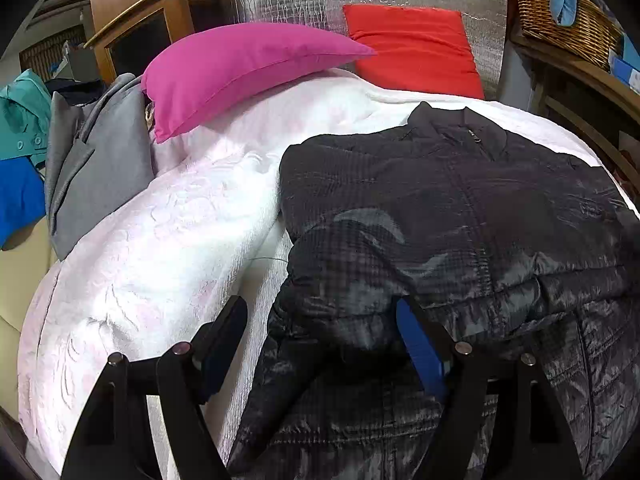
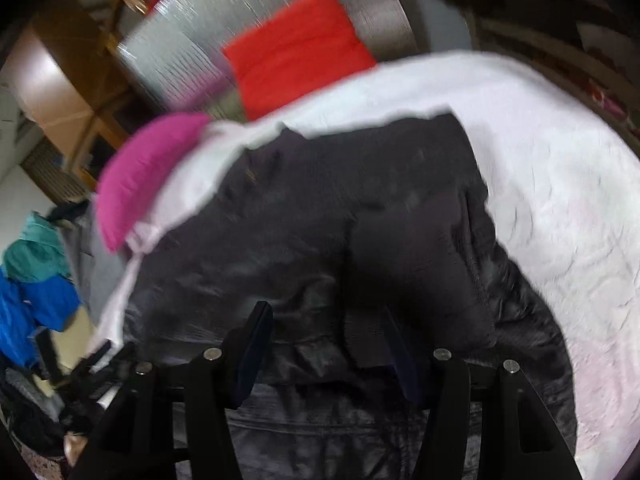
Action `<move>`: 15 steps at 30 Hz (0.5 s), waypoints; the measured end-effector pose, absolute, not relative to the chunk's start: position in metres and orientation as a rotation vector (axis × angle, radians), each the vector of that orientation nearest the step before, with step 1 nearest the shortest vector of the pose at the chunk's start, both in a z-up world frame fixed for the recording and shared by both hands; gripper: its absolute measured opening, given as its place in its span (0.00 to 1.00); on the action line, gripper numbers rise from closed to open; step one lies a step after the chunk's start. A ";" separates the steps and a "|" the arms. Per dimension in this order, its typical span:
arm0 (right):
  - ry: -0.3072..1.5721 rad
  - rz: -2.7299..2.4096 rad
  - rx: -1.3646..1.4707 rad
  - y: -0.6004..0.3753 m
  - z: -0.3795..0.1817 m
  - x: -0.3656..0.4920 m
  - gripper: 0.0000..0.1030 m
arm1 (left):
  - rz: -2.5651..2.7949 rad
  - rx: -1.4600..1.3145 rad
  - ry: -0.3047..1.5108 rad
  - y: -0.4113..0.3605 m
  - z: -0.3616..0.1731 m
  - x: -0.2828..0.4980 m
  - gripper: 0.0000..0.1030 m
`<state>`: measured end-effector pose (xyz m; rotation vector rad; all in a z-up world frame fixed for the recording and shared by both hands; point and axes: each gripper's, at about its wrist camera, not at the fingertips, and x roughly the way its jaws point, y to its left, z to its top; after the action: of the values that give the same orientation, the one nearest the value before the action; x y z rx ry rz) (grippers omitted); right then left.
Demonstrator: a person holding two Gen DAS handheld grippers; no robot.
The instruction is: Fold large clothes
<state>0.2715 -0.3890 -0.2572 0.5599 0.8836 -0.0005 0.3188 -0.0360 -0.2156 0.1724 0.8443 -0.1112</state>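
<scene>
A: Where does the garment lie?

B: The dark quilted jacket lies spread on the white bedspread, front side up, its zip running up to the collar at the far end. One sleeve is folded inward across the body, as the right wrist view shows.

A: State of the left claw?

B: Released. Its jaws stand wide; the left finger is over the bedspread, the right finger, with its blue pad, over the jacket's near edge. A fold of jacket lies between them, but the pads do not press on it.

A: And the right claw?

B: Also released, jaws apart above the jacket's lower part. This view is blurred, and contact with the fabric cannot be told.

A: What surrounds the jacket?

B: A magenta pillow and a red pillow at the head of the bed, a grey garment at the bed's left edge, and a wicker basket at upper right.
</scene>
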 end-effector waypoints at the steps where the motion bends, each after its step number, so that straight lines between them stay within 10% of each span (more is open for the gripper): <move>1: 0.914 -0.006 0.562 -0.390 -0.266 0.276 0.57 | -0.111 0.173 0.845 -0.036 -0.216 0.319 0.75; 15: 0.844 0.140 0.525 -0.358 -0.246 0.282 0.38 | -0.115 0.205 0.818 -0.046 -0.210 0.318 0.75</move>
<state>0.2818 -0.3585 -0.2456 0.5254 0.8439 0.1404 0.3185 -0.0461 -0.2097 0.2051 0.8181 -0.1152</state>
